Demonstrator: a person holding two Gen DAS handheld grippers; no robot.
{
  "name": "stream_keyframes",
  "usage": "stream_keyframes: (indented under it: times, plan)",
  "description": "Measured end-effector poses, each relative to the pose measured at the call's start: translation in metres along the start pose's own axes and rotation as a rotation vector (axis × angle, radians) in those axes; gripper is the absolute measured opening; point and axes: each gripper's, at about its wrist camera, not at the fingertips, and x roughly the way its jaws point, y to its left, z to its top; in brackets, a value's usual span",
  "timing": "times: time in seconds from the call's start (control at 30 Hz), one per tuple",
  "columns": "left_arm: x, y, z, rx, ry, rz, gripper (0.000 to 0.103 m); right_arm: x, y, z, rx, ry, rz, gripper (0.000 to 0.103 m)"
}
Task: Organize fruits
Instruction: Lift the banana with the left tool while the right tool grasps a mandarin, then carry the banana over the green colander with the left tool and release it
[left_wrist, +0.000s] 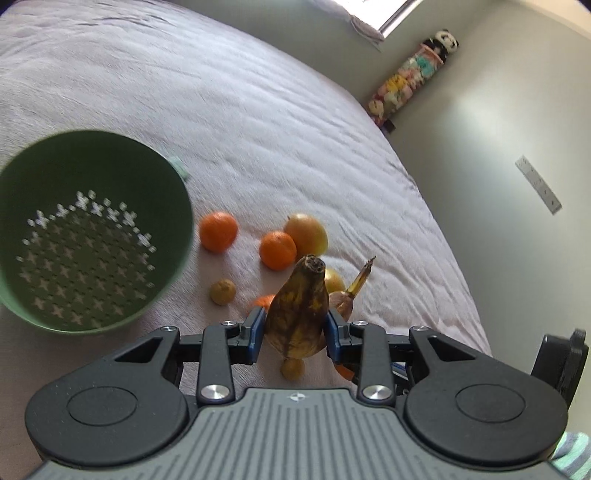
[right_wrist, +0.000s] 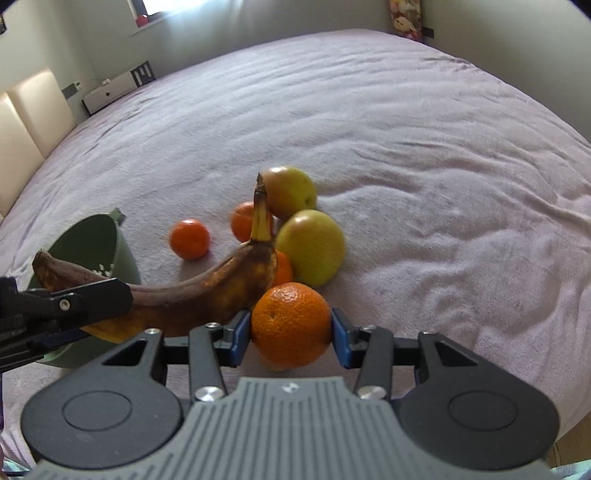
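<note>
I have the overripe banana (right_wrist: 192, 299), brown and mottled with its stem up, pinched in my left gripper (left_wrist: 295, 328) above the pile on the bed (right_wrist: 406, 147), and a mandarin (right_wrist: 290, 325) squeezed between my right gripper's (right_wrist: 290, 332) blue pads. Both fruits look lifted, so I judge the carrying step is in hand. Next I should swing each over the green colander (left_wrist: 92, 232), just left of the remaining mandarins and apples, and let go gently.
</note>
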Motion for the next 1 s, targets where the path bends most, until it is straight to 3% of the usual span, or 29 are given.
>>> stream_keyframes:
  times: [0.2,0.6,0.77,1.0]
  plan:
    - [-0.02,0.011,0.006,-0.033,-0.041,0.047,0.038,-0.012,0.024,0.001,-0.058,-0.031,0.049,0.043]
    - [-0.062,0.04,0.028,-0.123,-0.143,0.069,0.038,-0.022,0.068,0.01,-0.122,-0.082,0.149,0.043]
    - [-0.083,0.057,0.042,-0.147,-0.195,0.162,0.038,-0.024,0.084,0.008,-0.17,-0.092,0.187,0.043]
    - [-0.087,0.08,0.056,-0.182,-0.147,0.242,0.038,-0.016,0.102,0.014,-0.23,-0.081,0.232,0.043]
